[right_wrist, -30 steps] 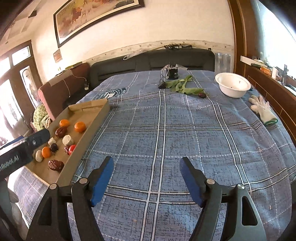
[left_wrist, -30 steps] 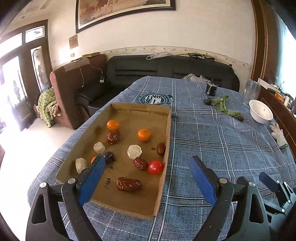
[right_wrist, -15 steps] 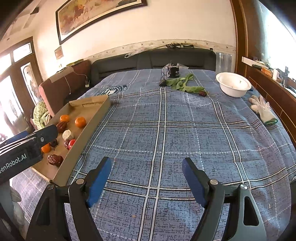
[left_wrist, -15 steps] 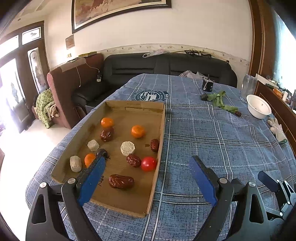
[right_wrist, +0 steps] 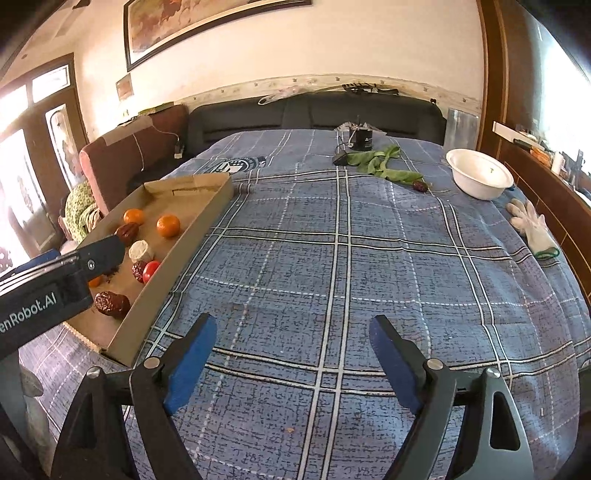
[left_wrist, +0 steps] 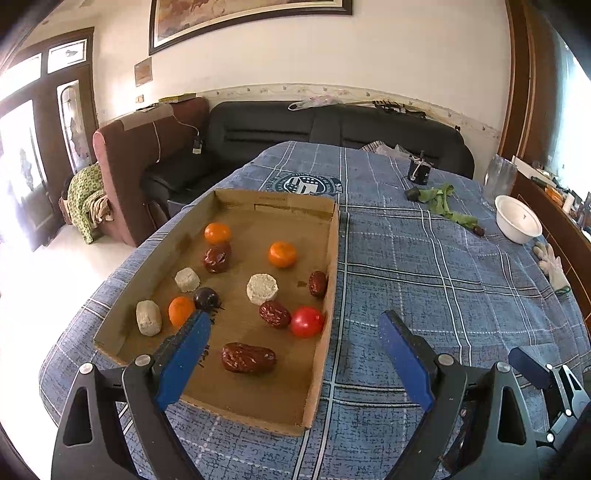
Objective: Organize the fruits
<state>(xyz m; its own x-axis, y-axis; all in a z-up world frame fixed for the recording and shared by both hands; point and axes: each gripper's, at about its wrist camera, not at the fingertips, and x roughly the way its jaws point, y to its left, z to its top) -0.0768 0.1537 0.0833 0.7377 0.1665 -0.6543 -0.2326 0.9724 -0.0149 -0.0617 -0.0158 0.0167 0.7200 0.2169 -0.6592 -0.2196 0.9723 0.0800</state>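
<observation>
A blue plaid woven cloth [right_wrist: 332,258] covers the surface, printed with a round crest emblem [left_wrist: 308,184] near its far edge; the wording there is too small to read. Behind stand a black leather sofa [left_wrist: 332,125], a brown armchair [left_wrist: 147,147] and a framed painting [left_wrist: 251,14] on a cream wall.

A shallow rectangular cardboard tray [left_wrist: 330,266] lies along the left edge of the surface. Inside it lie three smooth orange tangerines [left_wrist: 282,254], wrinkled glossy red dates [left_wrist: 248,357], a shiny red tomato [left_wrist: 307,322], a dark round plum [left_wrist: 206,298] and three chalky pale cylinders [left_wrist: 261,288].

A white round bowl [right_wrist: 479,173] sits toward the far right corner, a limp white glove [right_wrist: 532,225] by the right edge, and a crumpled green cloth [right_wrist: 380,164] lies near the far edge.

The left gripper [left_wrist: 293,360] hangs over the tray's near right corner, blue-padded jaws wide apart, holding nothing. The right gripper [right_wrist: 291,356] hovers over bare cloth, jaws equally spread. The left tool's side reads "enRobot.AI".
</observation>
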